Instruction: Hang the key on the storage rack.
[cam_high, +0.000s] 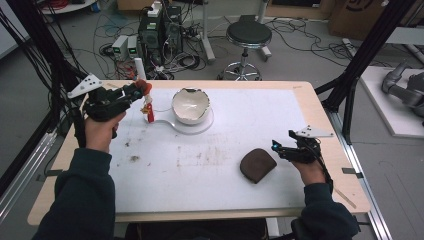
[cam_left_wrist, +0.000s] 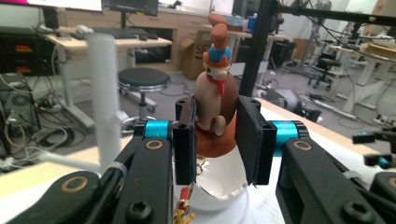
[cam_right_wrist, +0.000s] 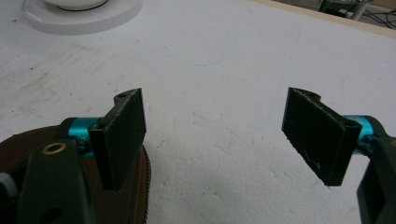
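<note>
A small bird figurine with an orange hat and a red scarf is held upright by my left gripper, whose jaws are shut on its brown body. In the high view that left gripper is at the table's far left with the figurine at its tip. A red and gold charm chain dangles beneath it. A white cracked-egg bowl stands just to the right on a round white base. My right gripper rests open beside a brown pouch; its jaws are spread over bare table, with the pouch at the left one.
A white tube stands at the table's far edge behind the left gripper. The white mat is stained in the middle. A black stool and cables lie beyond the table. Black frame posts rise at both sides.
</note>
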